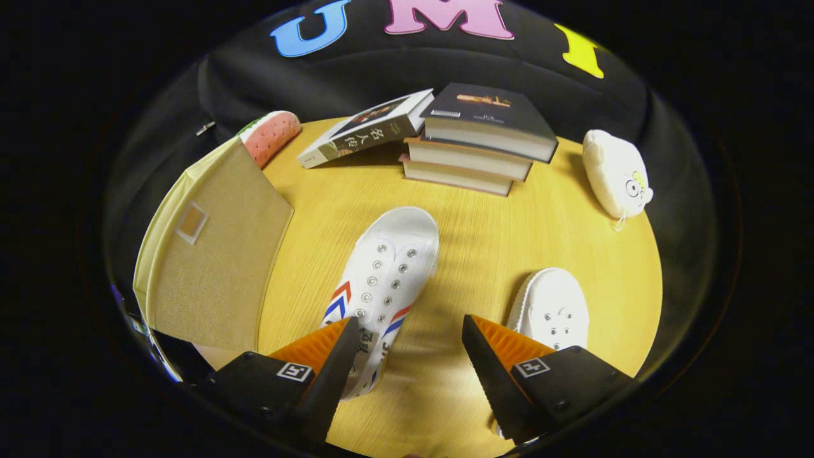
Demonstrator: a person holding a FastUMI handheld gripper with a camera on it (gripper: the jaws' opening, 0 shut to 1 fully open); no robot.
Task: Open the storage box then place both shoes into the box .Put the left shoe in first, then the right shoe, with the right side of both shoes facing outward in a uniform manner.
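the gripper is nearest, its two fingers spread wide apart and clamping nothing. the left finger overlaps the heel end of the striped shoe, which lies on the wooden table with its toe pointing away toward the far side; whether the finger actually touches it cannot be told. the second shoe, plain white from this angle, sits just to the right, partly hidden behind the right finger.

to the left, a little farther, stands the storage box, a beige fabric one, with its flap looking closed, so opening it seems to be the step in hand. to do that well, swing the fingers left toward the box, find the flap's free edge or the small patch on its face, pinch only the fabric and lift it fully clear so it won't fall back. avoid nudging the striped shoe on the way.

farther off are a stack of books with one book leaning against it, a watermelon-slice plush behind the box, and a white plush at far right.
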